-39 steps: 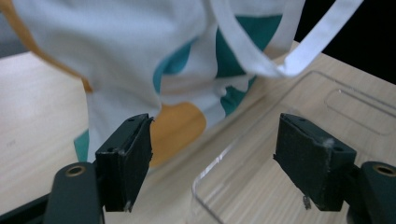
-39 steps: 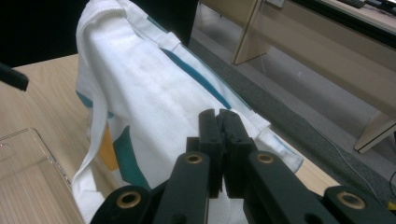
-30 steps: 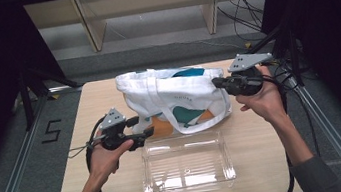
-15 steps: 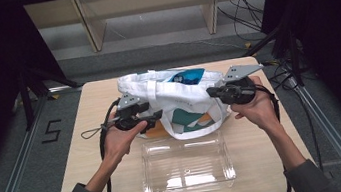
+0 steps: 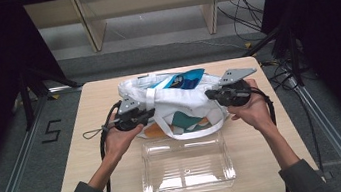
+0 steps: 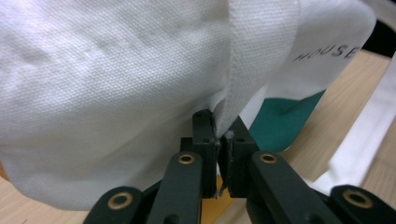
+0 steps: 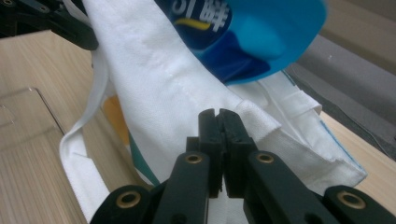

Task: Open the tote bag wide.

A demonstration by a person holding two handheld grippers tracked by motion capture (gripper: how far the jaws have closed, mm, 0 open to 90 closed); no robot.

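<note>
A white cloth tote bag (image 5: 180, 105) with teal and orange print lies on the wooden table (image 5: 92, 94). A blue packet (image 5: 182, 79) pokes out of its mouth at the far side. My left gripper (image 5: 152, 112) is at the bag's left side. Its jaws have just been closing and now pinch the white fabric (image 6: 116, 70) beside a strap; they are shut on it (image 6: 219, 136). My right gripper (image 5: 209, 93) is shut on the bag's right edge, its jaws (image 7: 218, 116) clamping a folded hem below the blue packet (image 7: 247, 32).
A clear plastic box (image 5: 186, 167) stands just in front of the bag, near the table's front edge. Cables trail from both grippers. Dark stands flank the table, and wooden shelving stands on the floor beyond it.
My left gripper has moved right, from the table's left part onto the bag, and closed on its fabric. The right gripper has sunk lower with the bag's edge; the bag sits flatter.
</note>
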